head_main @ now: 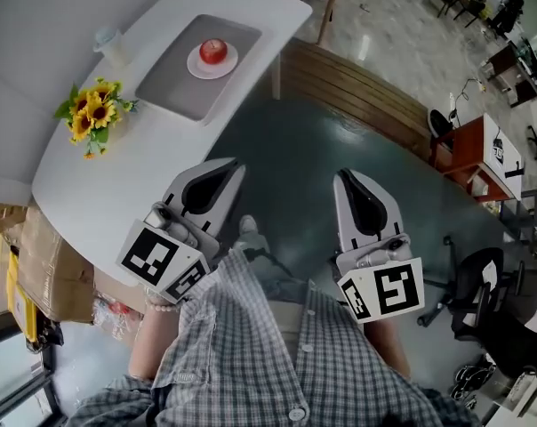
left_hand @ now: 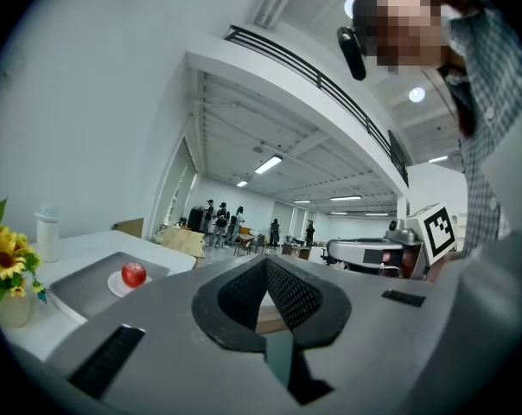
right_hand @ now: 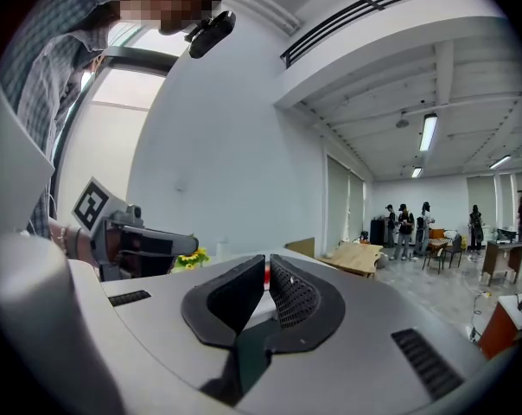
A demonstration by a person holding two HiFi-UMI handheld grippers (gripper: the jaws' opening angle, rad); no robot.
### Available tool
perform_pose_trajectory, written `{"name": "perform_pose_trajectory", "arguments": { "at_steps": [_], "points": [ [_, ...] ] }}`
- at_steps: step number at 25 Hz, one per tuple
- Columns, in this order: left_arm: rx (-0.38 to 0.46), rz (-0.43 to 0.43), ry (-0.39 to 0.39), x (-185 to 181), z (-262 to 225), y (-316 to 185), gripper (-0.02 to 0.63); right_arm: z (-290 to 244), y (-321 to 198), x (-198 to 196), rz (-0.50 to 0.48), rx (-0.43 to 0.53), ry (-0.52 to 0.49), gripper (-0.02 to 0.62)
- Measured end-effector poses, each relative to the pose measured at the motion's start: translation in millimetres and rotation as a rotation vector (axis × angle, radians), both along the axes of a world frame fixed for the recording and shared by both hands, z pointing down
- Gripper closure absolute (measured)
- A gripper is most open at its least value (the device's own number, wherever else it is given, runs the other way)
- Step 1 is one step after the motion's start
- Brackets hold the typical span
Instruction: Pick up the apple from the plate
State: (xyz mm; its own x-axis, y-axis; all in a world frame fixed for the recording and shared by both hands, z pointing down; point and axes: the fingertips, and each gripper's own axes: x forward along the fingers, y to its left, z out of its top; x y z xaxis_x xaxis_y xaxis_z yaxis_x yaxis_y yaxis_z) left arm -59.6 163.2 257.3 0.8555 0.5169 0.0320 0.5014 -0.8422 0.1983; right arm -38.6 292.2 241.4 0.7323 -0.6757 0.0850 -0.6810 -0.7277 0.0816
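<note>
Left claw [head_main: 228,169] hangs at the person's waist beside the curved white table [head_main: 100,176], its jaws pressed together on nothing. I judge this a carrying posture, since the reach has not begun. Well ahead, the round red apple [head_main: 213,51] sits in the middle of a small white plate [head_main: 200,68] on a grey rectangular tray [head_main: 175,87], probably so it cannot roll. Being nearly round, it has no real long axis; it seems to stand upright, though its stem end is too small to tell. Right claw [head_main: 342,174] hangs over the floor, jaws also closed to a slit and empty.
</note>
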Motion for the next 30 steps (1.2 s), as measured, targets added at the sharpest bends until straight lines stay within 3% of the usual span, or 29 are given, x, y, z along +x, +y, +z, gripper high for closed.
{"name": "perform_pose_trajectory", "arguments": {
  "at_steps": [8,16,24,30],
  "points": [
    [0.024,-0.002,0.015,71.9,-6.4,-31.3,0.595,-10.0,-23.8,76.3,0.025,0.059,0.014,0.563],
    [0.024,-0.080,-0.002,102.5,-2.7,-86.6,0.595,-5.7,-65.2,128.4,0.030,0.035,-0.003,0.563],
    [0.004,-0.209,-0.020,103.8,9.7,-126.8,0.595,3.0,-105.5,157.5,-0.077,-0.007,-0.013,0.563],
    [-0.021,-0.328,-0.018,115.6,11.9,-160.1,0.595,3.4,-147.6,182.1,-0.217,-0.007,-0.001,0.563]
  ]
}}
